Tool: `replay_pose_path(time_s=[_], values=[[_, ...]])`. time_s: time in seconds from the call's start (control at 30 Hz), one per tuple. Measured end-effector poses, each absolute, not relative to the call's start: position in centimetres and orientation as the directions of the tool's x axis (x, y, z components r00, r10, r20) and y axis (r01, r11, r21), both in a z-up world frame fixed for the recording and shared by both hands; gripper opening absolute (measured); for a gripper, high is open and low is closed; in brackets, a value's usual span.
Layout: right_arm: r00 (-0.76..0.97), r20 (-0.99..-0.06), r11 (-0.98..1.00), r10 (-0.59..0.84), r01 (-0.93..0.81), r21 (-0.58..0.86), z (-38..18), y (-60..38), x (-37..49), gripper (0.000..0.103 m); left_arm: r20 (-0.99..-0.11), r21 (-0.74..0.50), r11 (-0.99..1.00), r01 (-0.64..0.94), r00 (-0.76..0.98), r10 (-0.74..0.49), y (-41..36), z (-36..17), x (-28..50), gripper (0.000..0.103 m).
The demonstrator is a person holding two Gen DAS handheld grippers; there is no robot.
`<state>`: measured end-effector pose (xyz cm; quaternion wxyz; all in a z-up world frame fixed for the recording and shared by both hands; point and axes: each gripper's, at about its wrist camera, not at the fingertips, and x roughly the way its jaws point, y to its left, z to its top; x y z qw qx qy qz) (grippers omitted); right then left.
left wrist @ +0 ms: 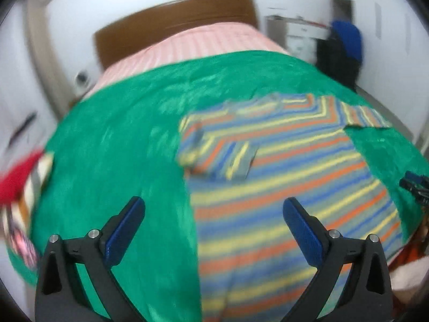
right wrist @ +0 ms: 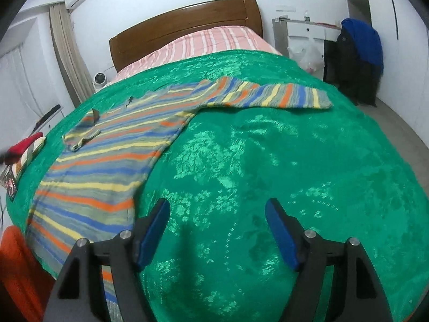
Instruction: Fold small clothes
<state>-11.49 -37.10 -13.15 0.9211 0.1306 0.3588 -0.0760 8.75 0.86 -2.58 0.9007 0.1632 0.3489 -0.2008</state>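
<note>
A striped sweater (left wrist: pixel 281 187) in blue, orange, yellow and grey lies flat on a green bedcover (left wrist: pixel 120 139). Its left sleeve (left wrist: pixel 217 158) is folded over the chest; its right sleeve (right wrist: pixel 270 95) stretches out sideways. My left gripper (left wrist: pixel 214 209) is open and empty above the sweater's left edge. My right gripper (right wrist: pixel 217 209) is open and empty over bare green cover, to the right of the sweater's body (right wrist: pixel 107 161). The tip of the right gripper (left wrist: pixel 414 186) shows at the right edge of the left wrist view.
A pile of folded clothes with a red item (right wrist: pixel 24 145) on top sits at the bed's left edge. A wooden headboard (right wrist: pixel 185 24) and pink striped sheet (right wrist: pixel 203 43) lie beyond. An orange item (right wrist: pixel 16 263) is at bottom left. A chair with dark and blue clothes (right wrist: pixel 359 51) stands right.
</note>
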Motion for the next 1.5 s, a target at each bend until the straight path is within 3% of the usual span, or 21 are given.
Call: replay_pose_path(time_s=[0.13,0.23,0.33,0.37,0.4,0.57,0.67,0.8,0.87,1.13,1.27,1.4,1.47,1.5], values=[[0.728,-0.685,0.952,-0.028,0.228,0.204,-13.6,-37.1,-11.5,0.073,-0.789,0.221,0.73,0.647,0.558,-0.255,-5.0,-6.7,13.3,0.102],[0.727,-0.686,0.952,-0.019,0.222,0.209,-13.8,-37.0,-11.6,0.073,-0.839,0.271,0.703,0.657,0.519,-0.161,-7.8,-11.4,16.6,0.09],[0.728,-0.686,0.954,-0.01,0.212,0.212,-13.8,-36.8,-11.7,0.073,-0.872,0.204,0.775,0.598,0.471,-0.134,-7.6,-13.7,20.1,0.077],[0.728,-0.686,0.956,-0.007,0.207,0.209,-13.8,-36.7,-11.7,0.073,-0.879,0.12,0.817,0.564,0.444,-0.177,-6.7,-13.8,21.3,0.05],[0.727,-0.686,0.957,-0.005,0.203,0.208,-13.9,-36.7,-11.7,0.073,-0.879,0.055,0.851,0.523,0.429,-0.207,-5.7,-13.5,22.1,0.005],[0.729,-0.684,0.957,-0.003,0.201,0.21,-13.9,-36.7,-11.7,0.073,-0.802,-0.113,0.951,0.288,0.538,-0.258,2.8,-7.9,25.4,0.006],[0.728,-0.685,0.954,0.003,0.203,0.22,-14.1,-36.9,-11.6,0.074,-0.768,-0.167,0.983,0.077,0.614,-0.179,10.4,-5.5,27.5,0.006],[0.72,-0.694,0.952,0.008,0.207,0.226,-14.6,-37.0,-11.2,0.076,-0.792,-0.178,0.979,-0.099,0.605,-0.083,17.0,-6.3,29.4,0.006],[0.716,-0.698,0.953,0.006,0.207,0.22,-14.7,-36.9,-11.0,0.078,-0.81,-0.133,0.98,-0.145,0.586,-0.023,18.7,-7.9,29.8,0.005],[0.703,-0.712,0.958,-0.006,0.208,0.197,-15.1,-36.5,-10.9,0.081,-0.851,-0.155,0.96,-0.234,0.526,-0.009,21.3,-12.8,29.4,0.005],[0.699,-0.715,0.962,-0.015,0.206,0.181,-15.3,-36.3,-10.7,0.082,-0.852,-0.208,0.933,-0.294,0.522,-0.025,23.0,-13.5,29.4,0.008],[0.699,-0.715,0.963,-0.012,0.201,0.18,-15.4,-36.3,-10.6,0.085,-0.859,-0.174,0.908,-0.381,0.51,0.049,26.1,-13.3,28.6,0.008],[0.7,-0.714,0.963,-0.012,0.2,0.18,-15.4,-36.3,-10.6,0.085,-0.858,-0.154,0.91,-0.384,0.509,0.069,26.8,-12.8,27.8,0.01],[0.701,-0.713,0.963,-0.011,0.199,0.18,-15.4,-36.3,-10.5,0.085,-0.855,-0.152,0.915,-0.374,0.514,0.068,26.8,-12.6,27.5,0.018]])
